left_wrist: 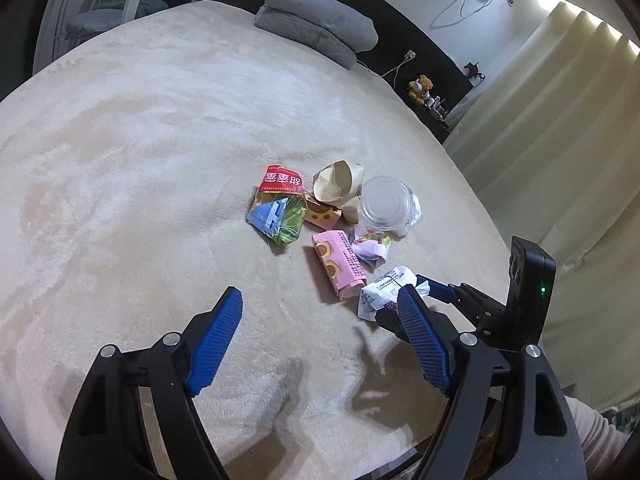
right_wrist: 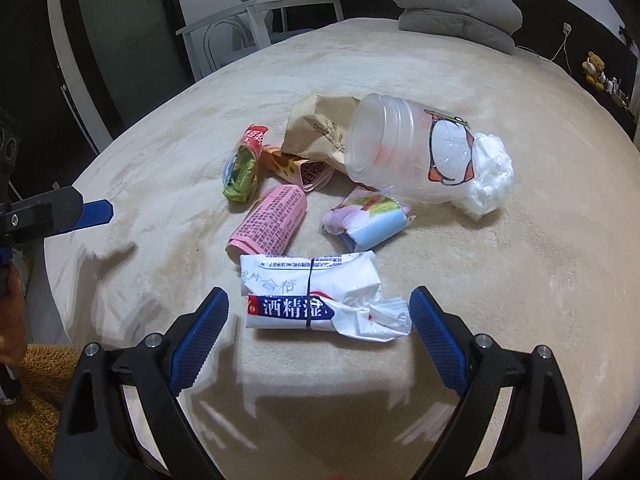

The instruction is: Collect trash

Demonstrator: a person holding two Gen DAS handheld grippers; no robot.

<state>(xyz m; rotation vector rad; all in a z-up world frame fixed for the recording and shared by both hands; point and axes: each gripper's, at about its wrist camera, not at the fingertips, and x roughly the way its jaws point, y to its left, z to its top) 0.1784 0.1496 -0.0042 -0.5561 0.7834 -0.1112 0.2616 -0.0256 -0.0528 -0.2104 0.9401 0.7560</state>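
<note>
A heap of trash lies on a cream bed cover (left_wrist: 140,152). A white wipes wrapper (right_wrist: 316,300) lies nearest, between the fingers of my open right gripper (right_wrist: 318,304); it also shows in the left wrist view (left_wrist: 384,286). Behind it lie a pink wrapper (right_wrist: 268,226), a pastel packet (right_wrist: 368,216), a clear plastic cup (right_wrist: 404,148) on its side, a brown paper bag (right_wrist: 316,128), a red-green snack bag (right_wrist: 244,164) and a crumpled white plastic bag (right_wrist: 490,178). My left gripper (left_wrist: 320,312) is open and empty, short of the pink wrapper (left_wrist: 338,266).
Folded grey bedding (left_wrist: 316,24) lies at the bed's far end. A white table and chair (right_wrist: 260,20) stand beyond the bed. Curtains (left_wrist: 560,120) hang to the right. A teddy bear (left_wrist: 420,88) sits on a dark ledge.
</note>
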